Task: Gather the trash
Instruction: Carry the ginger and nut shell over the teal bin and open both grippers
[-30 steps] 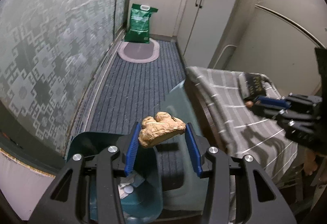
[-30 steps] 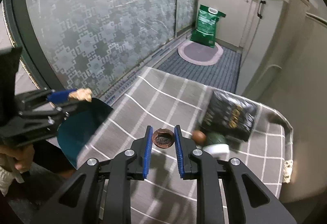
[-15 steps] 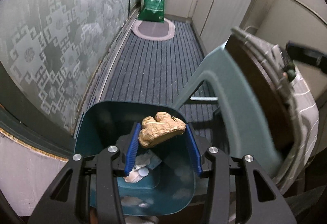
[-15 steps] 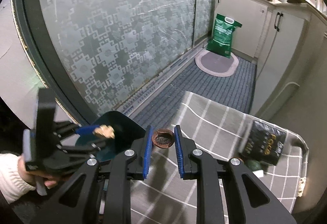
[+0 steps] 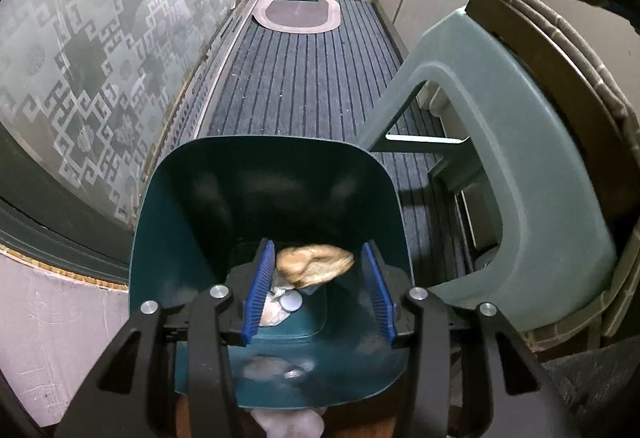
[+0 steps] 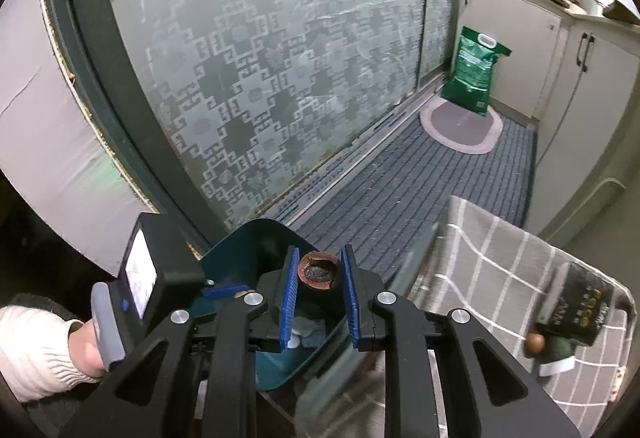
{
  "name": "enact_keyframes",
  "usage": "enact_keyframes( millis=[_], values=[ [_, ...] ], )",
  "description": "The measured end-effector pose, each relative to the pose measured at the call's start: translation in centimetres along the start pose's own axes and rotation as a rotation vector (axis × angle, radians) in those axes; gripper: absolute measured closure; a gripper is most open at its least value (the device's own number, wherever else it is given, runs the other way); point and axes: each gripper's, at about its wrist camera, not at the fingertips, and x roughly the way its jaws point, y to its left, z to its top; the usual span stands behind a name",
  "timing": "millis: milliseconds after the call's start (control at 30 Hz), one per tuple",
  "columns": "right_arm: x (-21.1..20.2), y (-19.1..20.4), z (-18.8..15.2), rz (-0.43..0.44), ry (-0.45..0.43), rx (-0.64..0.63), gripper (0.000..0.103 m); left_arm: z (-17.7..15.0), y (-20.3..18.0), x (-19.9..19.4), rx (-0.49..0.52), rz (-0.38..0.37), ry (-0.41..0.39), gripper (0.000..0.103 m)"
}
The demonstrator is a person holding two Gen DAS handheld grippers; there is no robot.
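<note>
We find the left gripper (image 5: 318, 292) poised inside the mouth of the teal bin (image 5: 160, 238), its jaws at a middling spread with the ginger piece (image 5: 314, 264) between them; the left pad touches it, while a gap shows at the right pad, and the blur on the piece leaves us unable to tell whether it is gripped or already slipping free. The bin sits on the floor beside a grey stool (image 5: 532, 166), and other scraps (image 5: 280, 304) lie at its bottom. The right gripper (image 6: 319, 294) holds a small brown shell (image 6: 317, 272) in narrow jaws, clamped on both sides, above the near rim of the bin, beside the left gripper, which a hand (image 6: 86, 348) in a white sleeve carries. In our judgement the step in hand is the drop. We recommend that the left jaws part fully while the piece is well below the rim, so it falls straight onto the scraps. The left gripper should then lift clear before the right one moves in, since the two crowd the same opening. The shell should be released only once centred over the bin. More litter remains on the checked table (image 6: 492, 262), including a dark packet (image 6: 576, 312).
</note>
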Motion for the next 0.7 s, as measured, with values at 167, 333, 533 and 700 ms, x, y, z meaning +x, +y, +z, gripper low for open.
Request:
enact_keyframes(
  millis=[167,333,533,700],
  values=[
    [1.7,1.4,0.1,0.014,0.034,-0.020,0.082,-0.3,1.0,-0.8,-0.003,0.010,-0.005,0.056],
    [3.7,2.7,0.0,0.027,0.073,-0.029,0.082,-0.3,2.5,-2.7,-0.032,0.023,-0.044,0.066],
    [6.4,4.3,-0.4,0.040,0.127,-0.038,0.082,0.2,4.0,-6.4,-0.057,0.037,-0.121,0.074],
    [8.8,5.7,-0.9,0.055,0.172,-0.048,0.082,0.6,4.5,-9.1,-0.071,0.040,-0.177,0.077]
  ],
)
